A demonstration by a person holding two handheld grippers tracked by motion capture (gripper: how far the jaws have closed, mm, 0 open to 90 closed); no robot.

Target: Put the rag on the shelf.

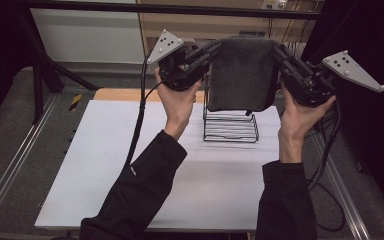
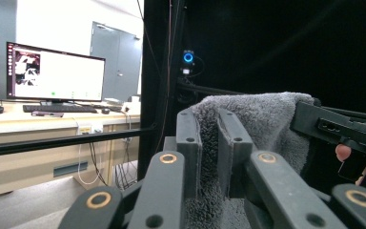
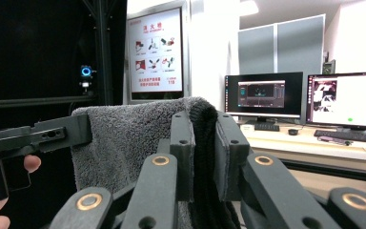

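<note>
Grey towel [image 1: 240, 75] held up in the air, spread flat between 2 grippers, hanging just above wire rack [image 1: 230, 127] on white table [image 1: 130, 165]. Left gripper [image 1: 212, 50] clamped on towel's upper left corner; right gripper [image 1: 277, 50] clamped on upper right corner. Both jaws narrow, cloth pinched between.

towel [image 1: 240, 75]: dark grey, plain, fuzzy pile
left tongs [image 1: 215, 48]: black
right tongs [image 1: 278, 51]: black
three-cornered plates [image 1: 165, 46]: light grey with dark dots
wire rack [image 1: 230, 127]: black, possibly dark metal
surface [image 1: 105, 165]: white, plain
sleeves [image 1: 145, 195]: black
</note>
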